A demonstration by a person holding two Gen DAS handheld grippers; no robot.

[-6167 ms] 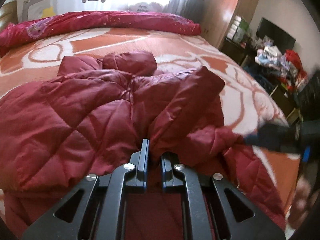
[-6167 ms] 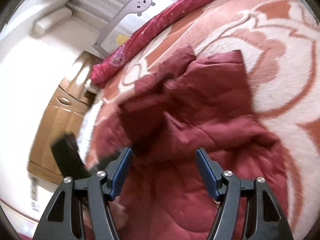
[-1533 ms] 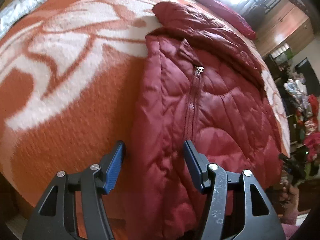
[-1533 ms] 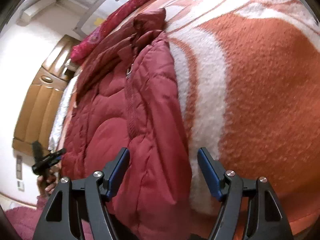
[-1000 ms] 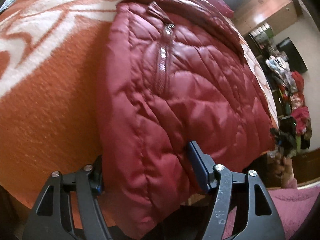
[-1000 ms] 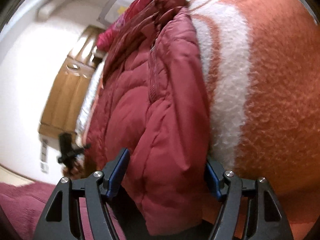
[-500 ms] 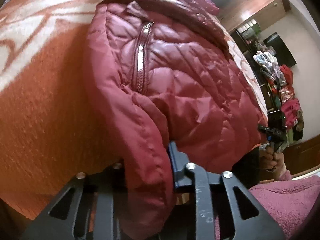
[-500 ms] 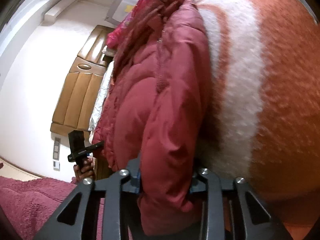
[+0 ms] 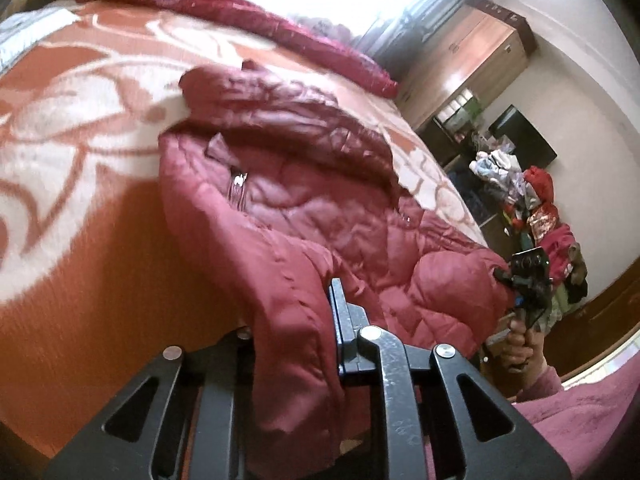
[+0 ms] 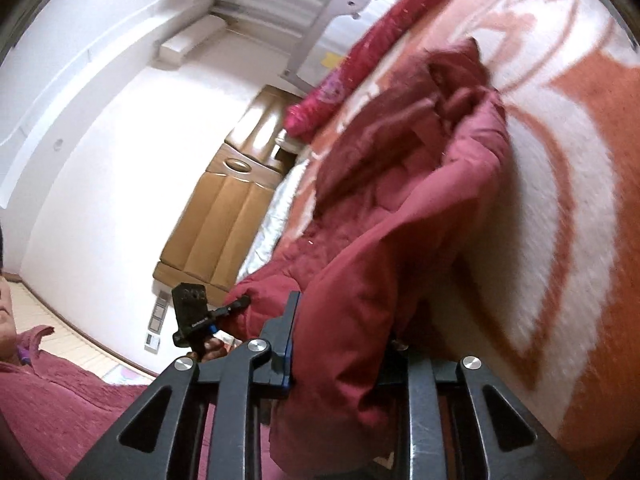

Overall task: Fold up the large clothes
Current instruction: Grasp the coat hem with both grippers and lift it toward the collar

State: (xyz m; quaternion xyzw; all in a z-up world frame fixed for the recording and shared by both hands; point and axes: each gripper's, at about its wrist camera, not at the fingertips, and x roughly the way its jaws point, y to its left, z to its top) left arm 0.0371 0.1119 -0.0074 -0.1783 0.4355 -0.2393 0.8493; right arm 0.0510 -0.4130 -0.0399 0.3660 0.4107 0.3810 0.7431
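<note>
A dark red quilted puffer jacket (image 9: 304,200) lies on the bed with its zipper (image 9: 238,190) up and its collar toward the headboard. My left gripper (image 9: 294,320) is shut on the jacket's left hem corner, lifted off the bed. My right gripper (image 10: 340,332) is shut on the right hem corner of the jacket (image 10: 400,216), also raised. The right gripper shows in the left wrist view (image 9: 524,276) at the far hem; the left gripper shows in the right wrist view (image 10: 192,312). The fabric hides one finger of each gripper.
The bed carries an orange and white patterned blanket (image 9: 80,160) with a red bolster (image 9: 224,4) at the headboard. A wooden wardrobe (image 9: 472,52), a TV (image 9: 520,136) and a clothes pile (image 9: 540,208) stand right. A brown padded panel (image 10: 232,208) is on the left wall.
Both grippers closed on the jacket's hem corners and lifted them off the bed edge. The views have tilted up toward the headboard.
</note>
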